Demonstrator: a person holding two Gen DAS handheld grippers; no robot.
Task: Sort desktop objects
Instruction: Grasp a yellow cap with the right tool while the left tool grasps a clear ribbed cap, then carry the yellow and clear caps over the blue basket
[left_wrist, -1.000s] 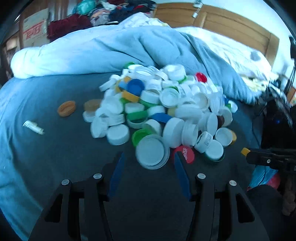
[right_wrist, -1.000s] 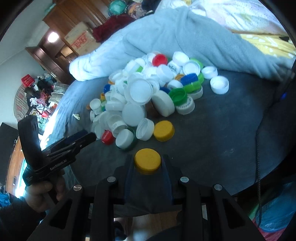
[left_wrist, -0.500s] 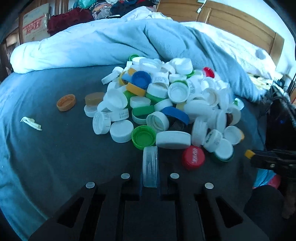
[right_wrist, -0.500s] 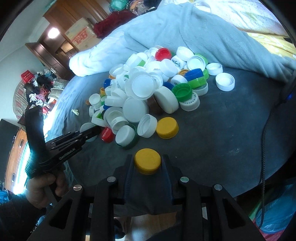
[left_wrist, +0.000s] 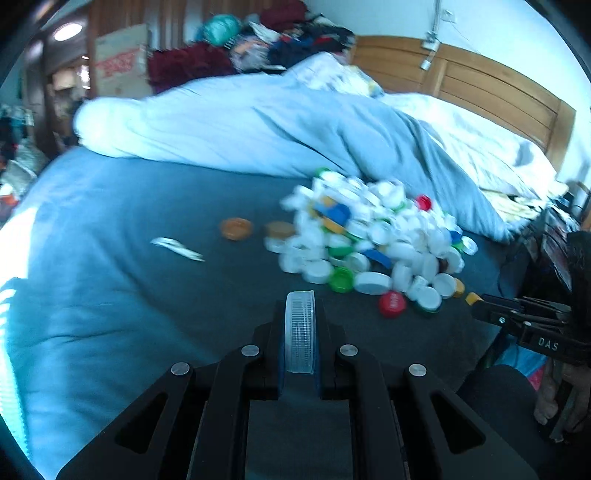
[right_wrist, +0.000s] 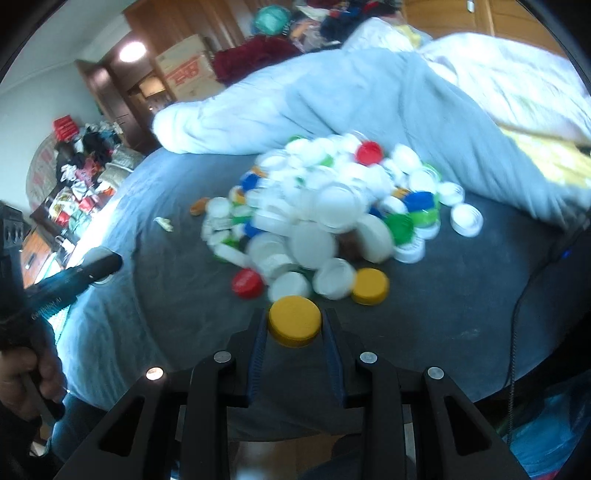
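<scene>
A pile of bottle caps (left_wrist: 373, 236), mostly white with some blue, green and red, lies on a dark grey sheet (left_wrist: 184, 295); it also shows in the right wrist view (right_wrist: 325, 210). My left gripper (left_wrist: 300, 325) is shut on a white ribbed cap (left_wrist: 300, 332), held on edge, lifted back from the pile. My right gripper (right_wrist: 295, 325) is shut on a yellow cap (right_wrist: 294, 320), held flat just short of the pile. Another yellow cap (right_wrist: 370, 285) lies at the pile's near edge.
An orange cap (left_wrist: 236, 228) and a tan cap (left_wrist: 280, 229) lie left of the pile, with a small white scrap (left_wrist: 177, 248) further left. A rumpled light blue duvet (left_wrist: 240, 125) lies behind. A black cable (right_wrist: 517, 332) hangs at the right edge.
My left gripper closed on the white ribbed cap at the pile's near edge, then lifted it up and back to the left. My right gripper keeps the yellow cap and drifted slightly.
</scene>
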